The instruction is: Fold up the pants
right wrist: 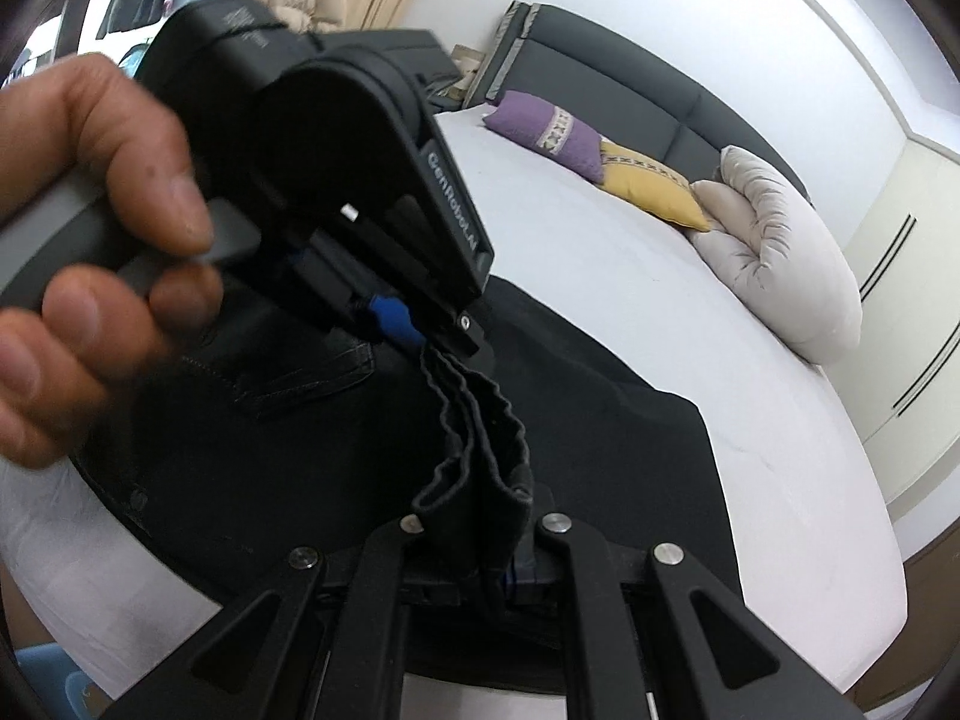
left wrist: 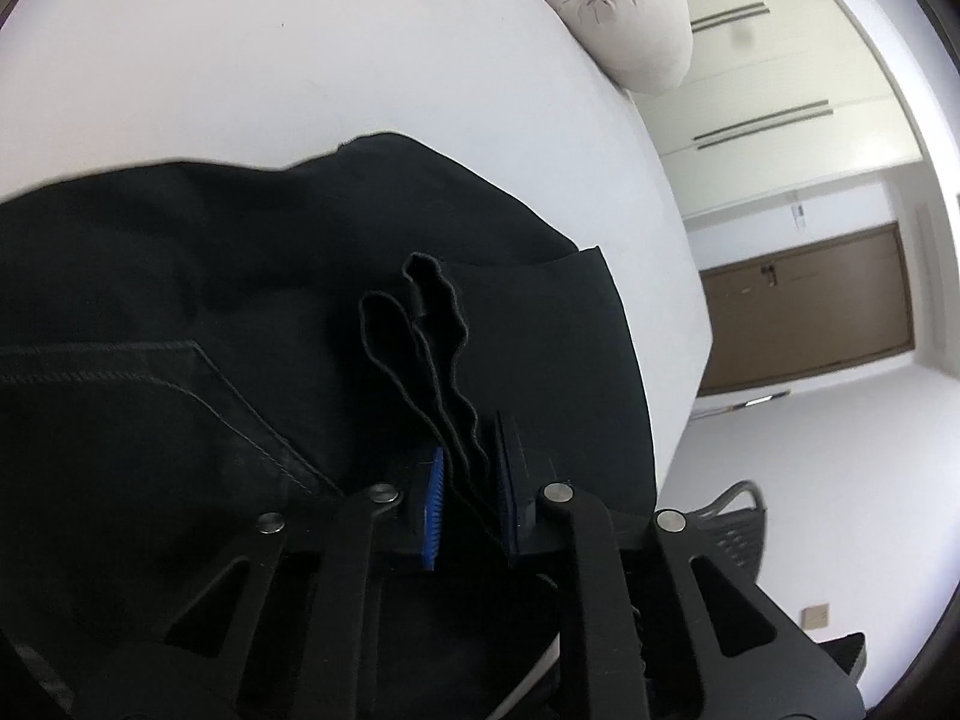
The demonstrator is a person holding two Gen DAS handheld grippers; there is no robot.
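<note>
Black pants [left wrist: 210, 300] lie spread on a white bed [left wrist: 300, 60]. My left gripper [left wrist: 471, 468] is shut on a bunched, wavy edge of the pants [left wrist: 432, 324], which stands up between its blue pads [left wrist: 435, 498]. In the right wrist view a hand [right wrist: 90, 180] holds the left gripper [right wrist: 420, 336] at the upper left, pinching the top of the same strip of fabric [right wrist: 480, 420]. My right gripper [right wrist: 480, 540] is shut on the strip's lower end, so the strip hangs between the two grippers above the pants [right wrist: 600, 420].
A purple pillow [right wrist: 546, 132], a yellow pillow [right wrist: 648, 186] and a pale quilted cushion [right wrist: 780, 258] line the dark headboard [right wrist: 630, 78]. The bed's edge [left wrist: 678, 300] runs to the right of the pants. Beyond it stand pale cupboards [left wrist: 780, 90], a brown door [left wrist: 804, 306] and a chair [left wrist: 738, 516].
</note>
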